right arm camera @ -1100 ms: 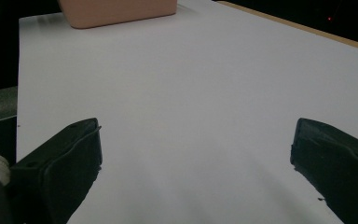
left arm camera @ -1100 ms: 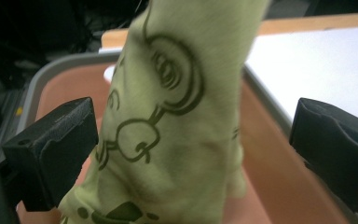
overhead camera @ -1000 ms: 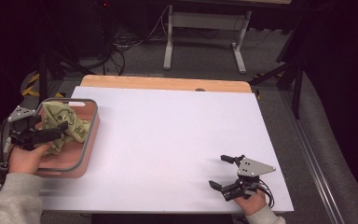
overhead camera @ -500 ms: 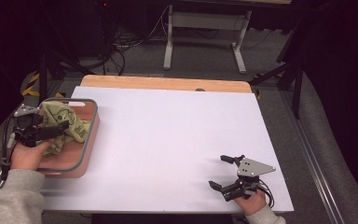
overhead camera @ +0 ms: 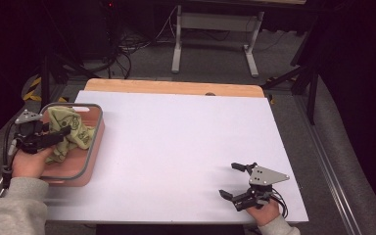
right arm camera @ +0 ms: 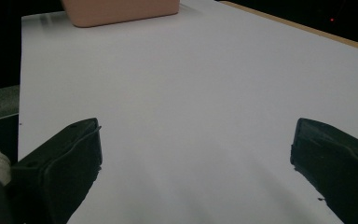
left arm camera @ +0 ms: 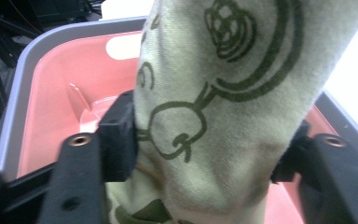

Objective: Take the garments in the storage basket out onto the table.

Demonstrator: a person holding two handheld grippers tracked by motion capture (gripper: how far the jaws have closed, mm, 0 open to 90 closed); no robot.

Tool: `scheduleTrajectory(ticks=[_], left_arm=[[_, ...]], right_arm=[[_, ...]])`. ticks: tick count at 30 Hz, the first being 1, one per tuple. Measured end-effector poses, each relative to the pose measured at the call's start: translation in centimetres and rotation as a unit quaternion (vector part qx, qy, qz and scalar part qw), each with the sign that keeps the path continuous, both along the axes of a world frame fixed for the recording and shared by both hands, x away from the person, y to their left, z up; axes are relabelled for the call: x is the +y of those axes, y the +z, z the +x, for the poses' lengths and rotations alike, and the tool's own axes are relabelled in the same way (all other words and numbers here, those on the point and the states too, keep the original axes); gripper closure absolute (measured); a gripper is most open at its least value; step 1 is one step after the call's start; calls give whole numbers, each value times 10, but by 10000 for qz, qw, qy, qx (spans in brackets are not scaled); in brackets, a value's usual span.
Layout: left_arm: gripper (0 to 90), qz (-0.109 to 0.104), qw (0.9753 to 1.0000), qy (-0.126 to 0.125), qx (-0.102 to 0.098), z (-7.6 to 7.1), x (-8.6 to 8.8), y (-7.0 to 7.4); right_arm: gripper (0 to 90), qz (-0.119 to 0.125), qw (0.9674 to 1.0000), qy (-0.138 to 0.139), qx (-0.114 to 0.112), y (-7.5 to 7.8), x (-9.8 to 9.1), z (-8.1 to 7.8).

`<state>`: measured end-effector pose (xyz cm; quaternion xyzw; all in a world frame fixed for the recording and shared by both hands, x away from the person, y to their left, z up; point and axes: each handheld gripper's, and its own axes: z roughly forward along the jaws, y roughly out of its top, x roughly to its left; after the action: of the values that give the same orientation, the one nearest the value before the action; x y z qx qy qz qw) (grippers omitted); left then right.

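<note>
A pale green cloth (overhead camera: 71, 128) printed with dark green line drawings lies bunched in a pink bin (overhead camera: 90, 156) with a grey rim at the table's left edge. My left gripper (overhead camera: 61, 133) reaches into the bin from the near side and is shut on the cloth. In the left gripper view both jaws press into the sides of a thick fold of cloth (left arm camera: 214, 93) above the bin's pink floor (left arm camera: 51, 93). Near the front right corner of the table my right gripper (overhead camera: 229, 179) stands open, its jaws wide apart over bare white surface (right arm camera: 196, 154).
A white sheet (overhead camera: 176, 137) covers the table, with a strip of wood (overhead camera: 176, 88) bare along the far edge. The pink bin's side (right arm camera: 121, 11) shows far off in the right gripper view. Dark floor, cables and a metal stand (overhead camera: 215, 29) lie beyond the table.
My left gripper has shifted slightly to the right and farther into the bin with the cloth in its jaws. The right gripper has stayed still.
</note>
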<state>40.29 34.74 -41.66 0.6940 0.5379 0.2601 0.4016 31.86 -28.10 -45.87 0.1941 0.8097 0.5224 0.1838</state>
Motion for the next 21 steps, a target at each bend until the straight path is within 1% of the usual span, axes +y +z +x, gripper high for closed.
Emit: scheduleTrajectory(ticks=[5, 10, 12, 14, 21], left_arm=[[506, 55, 10000, 37, -7, -1, 0, 1], [578, -5, 10000, 84, 9, -3, 1, 3], [592, 15, 10000, 89, 6, -3, 0, 3], [597, 69, 9999, 129, -42, -4, -1, 4], [607, 26, 9999, 122, -79, -7, -1, 8]], right_arm=[[25, -2, 10000, -1, -1, 0, 0, 0], [25, 10, 10000, -34, 1, 0, 0, 0], [25, 12, 10000, -35, 4, 0, 0, 0], [25, 8, 10000, -38, 1, 0, 0, 0], [25, 28, 10000, -59, -3, 0, 0, 0]])
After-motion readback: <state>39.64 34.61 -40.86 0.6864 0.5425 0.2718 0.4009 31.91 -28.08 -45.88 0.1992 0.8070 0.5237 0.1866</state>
